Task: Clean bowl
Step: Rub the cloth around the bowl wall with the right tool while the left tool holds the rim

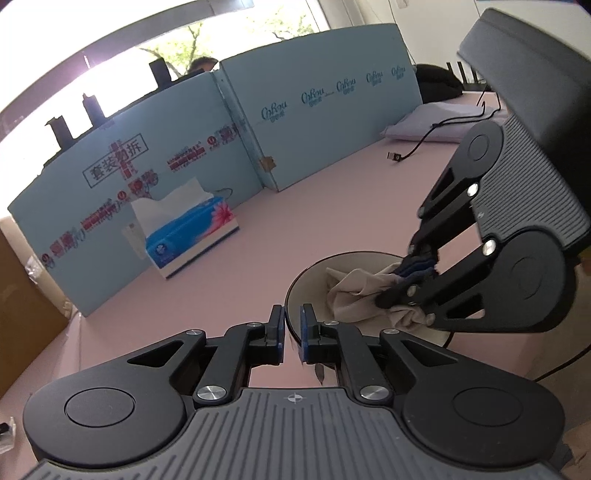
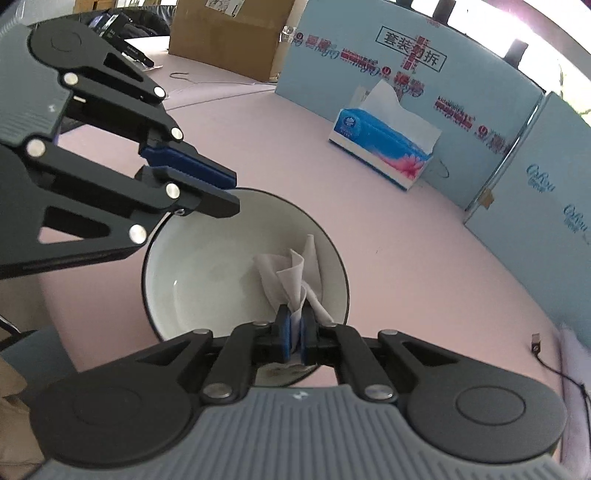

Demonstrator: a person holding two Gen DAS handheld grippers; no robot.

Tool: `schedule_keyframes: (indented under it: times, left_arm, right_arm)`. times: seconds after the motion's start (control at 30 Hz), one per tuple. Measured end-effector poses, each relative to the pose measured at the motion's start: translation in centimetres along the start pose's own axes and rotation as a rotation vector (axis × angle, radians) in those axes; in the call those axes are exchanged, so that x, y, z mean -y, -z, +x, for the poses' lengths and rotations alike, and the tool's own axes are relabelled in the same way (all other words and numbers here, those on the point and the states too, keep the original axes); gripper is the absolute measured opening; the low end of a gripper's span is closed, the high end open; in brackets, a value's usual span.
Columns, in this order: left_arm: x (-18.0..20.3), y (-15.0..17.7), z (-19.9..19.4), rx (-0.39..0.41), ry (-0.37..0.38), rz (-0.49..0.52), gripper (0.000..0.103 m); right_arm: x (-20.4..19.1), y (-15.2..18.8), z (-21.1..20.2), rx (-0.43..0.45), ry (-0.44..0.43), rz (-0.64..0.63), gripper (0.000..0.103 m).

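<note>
A white bowl [image 2: 199, 280] with a thin dark rim sits on the pink table [image 2: 406, 251]. My left gripper [image 2: 234, 192] reaches in from the upper left and is shut on the bowl's far-left rim. In the left wrist view, the rim of the bowl [image 1: 314, 273] passes between the pads of the left gripper [image 1: 292, 321]. My right gripper [image 2: 294, 326] hangs over the bowl's near side, shut on a crumpled tissue [image 2: 295, 273] that stands up inside the bowl. From the left wrist view, the right gripper [image 1: 402, 277] comes in from the right with the tissue [image 1: 351, 291] bunched at its tips.
A blue tissue box [image 2: 384, 147] with a sheet sticking out stands beyond the bowl. A light blue cardboard partition [image 2: 554, 166] walls off the far side. A brown cardboard box [image 2: 225, 33] sits at the back left. A loose cable plug [image 2: 535, 343] lies at the right.
</note>
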State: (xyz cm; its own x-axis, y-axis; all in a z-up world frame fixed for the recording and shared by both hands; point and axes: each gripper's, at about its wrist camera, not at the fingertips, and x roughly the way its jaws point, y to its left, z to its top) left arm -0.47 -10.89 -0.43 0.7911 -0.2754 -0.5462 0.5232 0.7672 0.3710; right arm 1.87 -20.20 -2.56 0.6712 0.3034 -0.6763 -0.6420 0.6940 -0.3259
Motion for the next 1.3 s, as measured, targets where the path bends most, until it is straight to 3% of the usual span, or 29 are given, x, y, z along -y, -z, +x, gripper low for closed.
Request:
schedule_keyframes:
  times: [0.2,0.43,0.57,0.73,1.1,1.3]
  left_arm:
    - [-0.2,0.3,0.2,-0.006,0.002,-0.01,0.011]
    - [-0.2,0.5,0.2,0.003,0.007,-0.005,0.012]
    - [-0.3,0.5,0.1,0.007,0.01,-0.003,0.012]
    - [-0.3,0.6,0.1,0.015,0.015,0.001,0.012]
    - [0.1,0.7,0.1,0.022,0.022,0.007,0.018]
    - [0.0,0.9,0.2,0.017,0.022,0.002,0.018]
  right_arm:
    - [0.3,-1.5,-0.3,0.036,0.016,-0.026,0.002]
    - [0.1,-0.9,0.4,-0.026,-0.012,-0.031,0.002]
    - [0.7,-0.6,-0.1,-0.061,-0.076,0.026,0.002]
    - [2.5,-0.4,-0.2,-0.099,-0.23,0.137,0.004]
    - [2.2,-1.1,0.8,-0.08,-0.176,0.129,0.004]
    - [3.0,-1.2,1.5,-0.047,-0.204,0.187,0.004]
